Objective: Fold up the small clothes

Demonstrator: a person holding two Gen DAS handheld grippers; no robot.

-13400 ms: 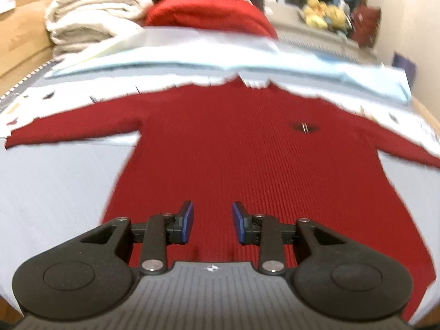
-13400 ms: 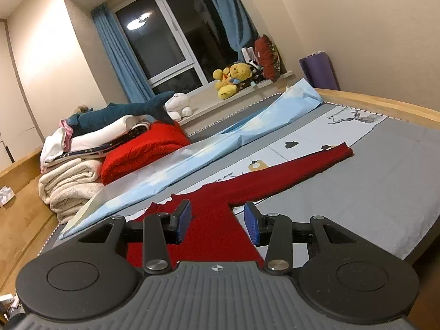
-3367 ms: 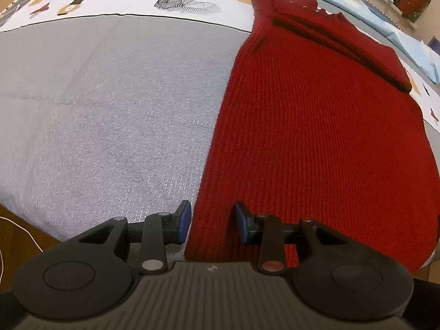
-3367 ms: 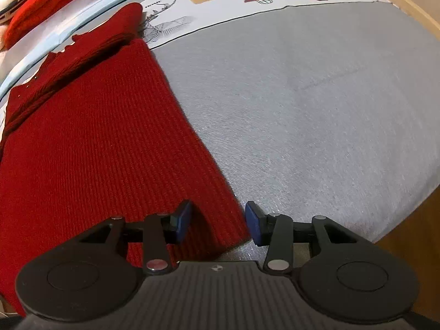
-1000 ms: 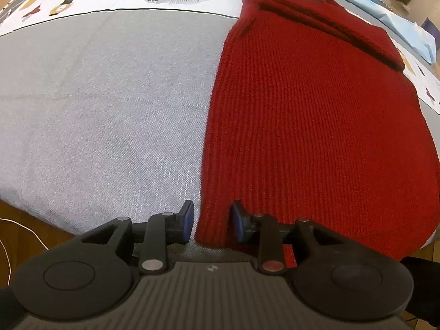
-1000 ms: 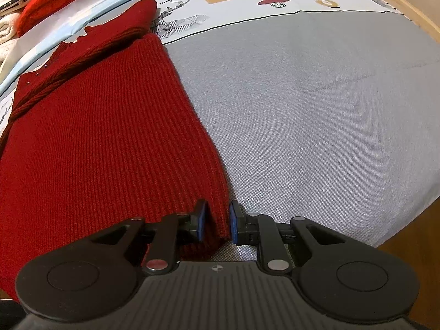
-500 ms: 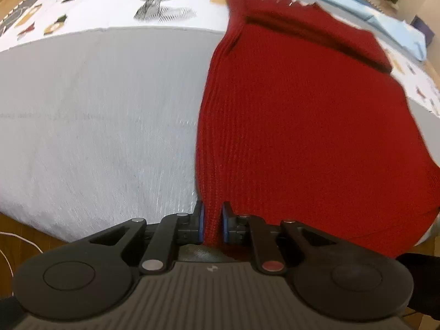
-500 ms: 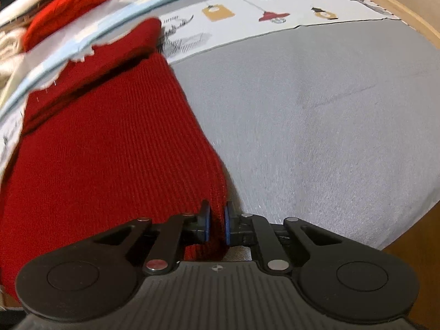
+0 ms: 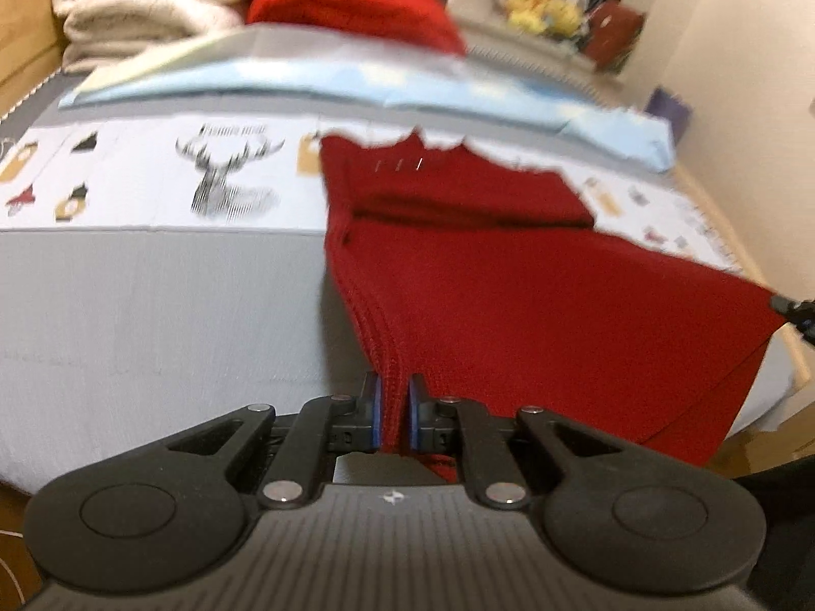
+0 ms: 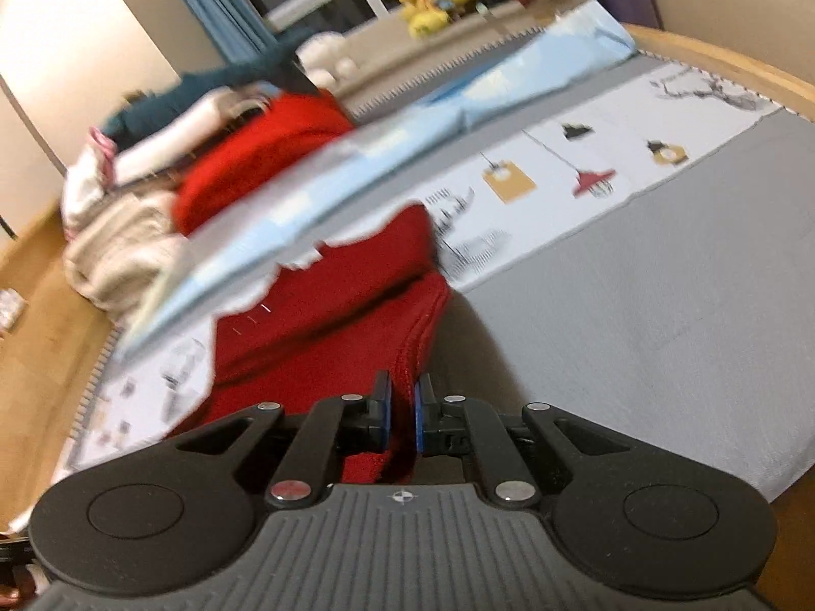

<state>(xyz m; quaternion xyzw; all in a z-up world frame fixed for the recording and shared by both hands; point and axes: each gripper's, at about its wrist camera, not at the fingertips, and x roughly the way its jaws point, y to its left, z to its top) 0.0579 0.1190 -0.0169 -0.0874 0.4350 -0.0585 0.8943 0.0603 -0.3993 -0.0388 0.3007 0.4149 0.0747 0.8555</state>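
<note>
Pinching one red ribbed sweater (image 9: 509, 280) by its hem: two grippers, left gripper (image 9: 391, 412) and right gripper (image 10: 402, 415), each clamped on a corner; sleeves folded across chest.

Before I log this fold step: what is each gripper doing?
Left gripper: closed on the red knitted sweater hem corner.
Right gripper: closed on the sweater's other hem corner.

lettering above deer print (image 9: 230, 179), blurred, unreadable
</note>
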